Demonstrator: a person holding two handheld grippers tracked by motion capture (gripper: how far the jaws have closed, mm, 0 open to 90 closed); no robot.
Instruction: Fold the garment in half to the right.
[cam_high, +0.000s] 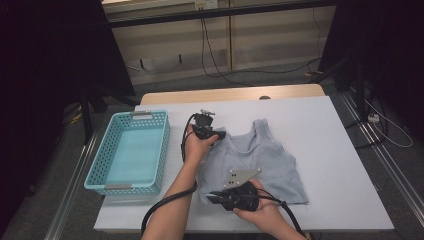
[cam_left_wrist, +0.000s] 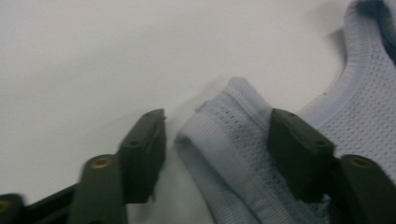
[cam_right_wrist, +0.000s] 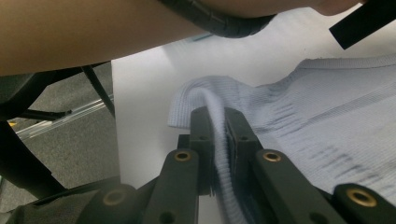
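At the near edge of the white table (cam_high: 340, 150), the right tongs (cam_right_wrist: 217, 135) are clamped on the hem corner of the pale blue tank top (cam_high: 265, 160). Farther off, the left tongs (cam_left_wrist: 217, 144) stand apart around its left shoulder strap, not pressing. A turquoise basket (cam_high: 102, 165) sits left.

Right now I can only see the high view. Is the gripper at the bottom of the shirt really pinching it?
Observer: Yes. In the right gripper view, the right gripper is shut on the tank top, with its edge squeezed between the pads.
Operator: What about the other one, up by the strap?
Observer: In the left gripper view, the left gripper is open. The shoulder strap sits between its jaws, with a gap beside one pad.
Operator: Is the strap lying flat?
Observer: No, it is bunched into a raised fold.
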